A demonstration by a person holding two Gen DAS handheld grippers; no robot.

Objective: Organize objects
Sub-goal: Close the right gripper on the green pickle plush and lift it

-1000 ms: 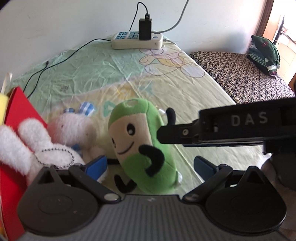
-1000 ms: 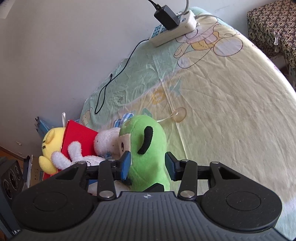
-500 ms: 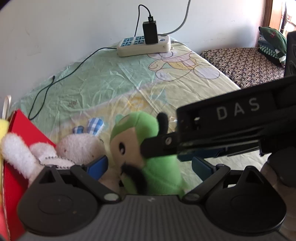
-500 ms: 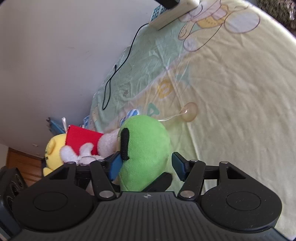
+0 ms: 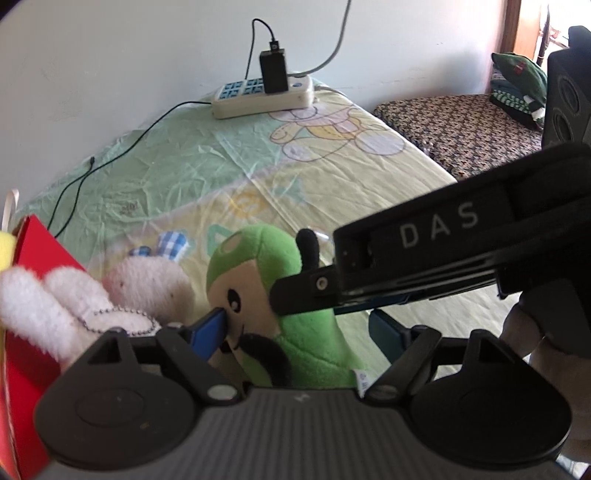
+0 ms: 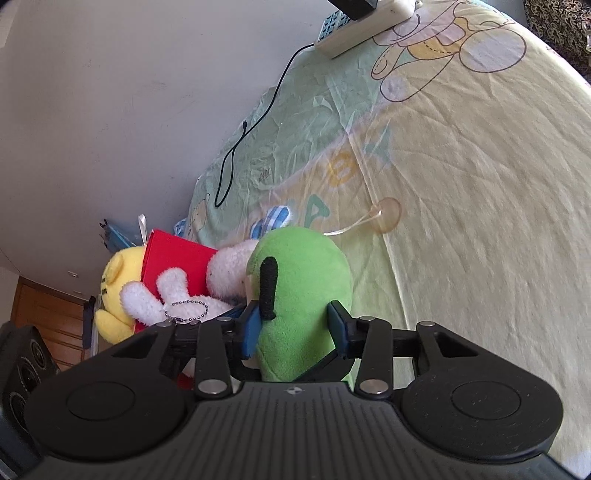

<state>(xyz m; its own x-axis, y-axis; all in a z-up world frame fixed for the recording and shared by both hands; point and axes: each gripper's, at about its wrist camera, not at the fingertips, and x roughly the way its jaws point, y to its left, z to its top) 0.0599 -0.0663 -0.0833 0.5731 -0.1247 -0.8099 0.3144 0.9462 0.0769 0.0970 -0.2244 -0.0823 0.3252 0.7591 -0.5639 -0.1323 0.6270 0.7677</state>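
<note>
The sorting looked partly done: a yellow plush [image 6: 118, 291] and a white bunny [image 6: 162, 299] lay in or against the red bag [image 6: 173, 258] at nine o'clock, while the green plush [image 6: 303, 295] was not yet in. The right gripper [image 6: 295, 328] had narrowed onto the green plush, pads pressing both flanks. The left gripper [image 5: 299, 332] stood wide around it, one pad touching its face.

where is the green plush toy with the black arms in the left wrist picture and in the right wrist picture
Left wrist: the green plush toy with black arms sits lower centre, facing the camera.
Right wrist: lower centre, seen from behind, between blue pads.
Shared landmark: the white power strip by the wall.
</note>
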